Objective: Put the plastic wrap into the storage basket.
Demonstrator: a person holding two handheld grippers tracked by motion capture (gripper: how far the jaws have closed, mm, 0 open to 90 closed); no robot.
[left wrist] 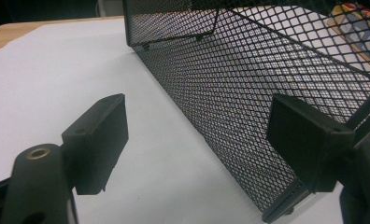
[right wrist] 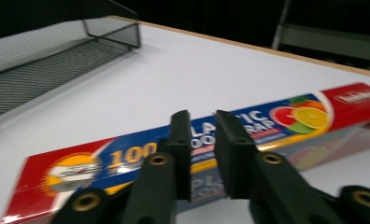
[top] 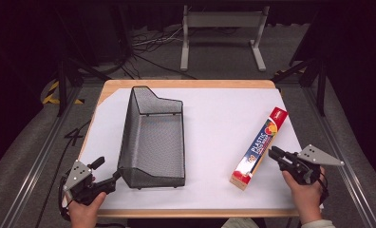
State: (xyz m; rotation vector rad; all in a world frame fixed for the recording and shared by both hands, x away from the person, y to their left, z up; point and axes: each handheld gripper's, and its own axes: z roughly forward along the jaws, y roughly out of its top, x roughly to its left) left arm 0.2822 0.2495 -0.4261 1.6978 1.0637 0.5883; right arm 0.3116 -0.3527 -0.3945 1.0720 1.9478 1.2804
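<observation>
A long plastic-wrap box [top: 259, 147], red and blue with fruit pictures, lies on the white table cover at the right [right wrist: 276, 121]. My right gripper [top: 274, 153] sits at its right edge near the front end. In the right gripper view its jaws [right wrist: 202, 140] stand almost together with nothing between them, over the box's near side. A black wire-mesh basket [top: 153, 137] stands left of centre. My left gripper [top: 106, 170] is at the basket's near left corner, open wide. One of its fingers [left wrist: 309, 140] is against the mesh wall [left wrist: 230, 93], and the other is over bare table.
The white sheet [top: 219, 123] covers a wooden table whose edge shows at the front and back. A grey metal stand [top: 221, 28] and cables are on the floor beyond the table. Metal frame rails run along both sides.
</observation>
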